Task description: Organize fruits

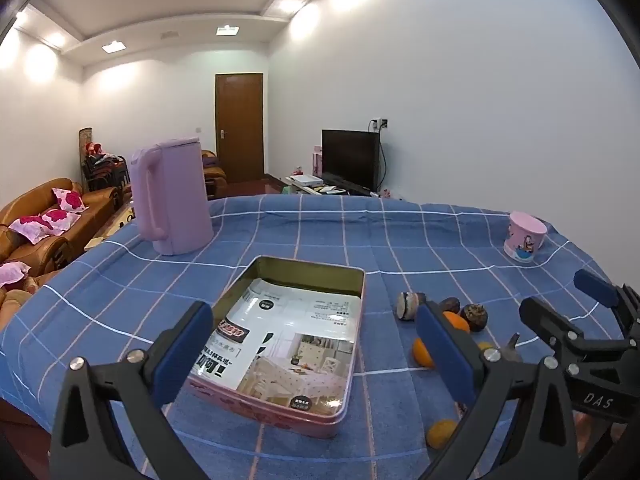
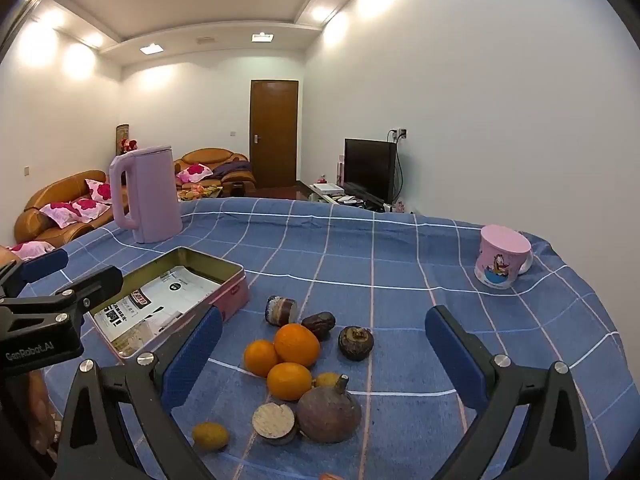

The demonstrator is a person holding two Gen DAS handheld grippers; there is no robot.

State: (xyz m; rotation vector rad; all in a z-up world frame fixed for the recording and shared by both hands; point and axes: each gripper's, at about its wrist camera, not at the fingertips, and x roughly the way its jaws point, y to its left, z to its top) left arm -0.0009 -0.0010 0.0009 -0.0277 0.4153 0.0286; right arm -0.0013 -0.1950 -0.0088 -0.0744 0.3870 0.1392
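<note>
An open pink tin box [image 1: 352, 364] lined with a printed leaflet lies on the blue checked tablecloth; it also shows in the right wrist view [image 2: 234, 292]. My left gripper [image 1: 316, 354] is open and empty, hovering over the box's near end. A heap of fruit lies right of the box: three oranges [image 2: 297, 344], a large purple round fruit [image 2: 329, 414], dark brown fruits [image 2: 355, 343], cut pieces [image 2: 274, 422] and small yellow fruits [image 2: 210, 436]. My right gripper [image 2: 324, 354] is open and empty, just above and before the heap.
A lilac kettle [image 1: 170, 196] stands at the table's far left. A pink cartoon mug [image 2: 502, 256] stands at the far right. The right gripper's body shows at the left wrist view's right edge [image 1: 580, 332]. Sofas, a door and a TV lie beyond the table.
</note>
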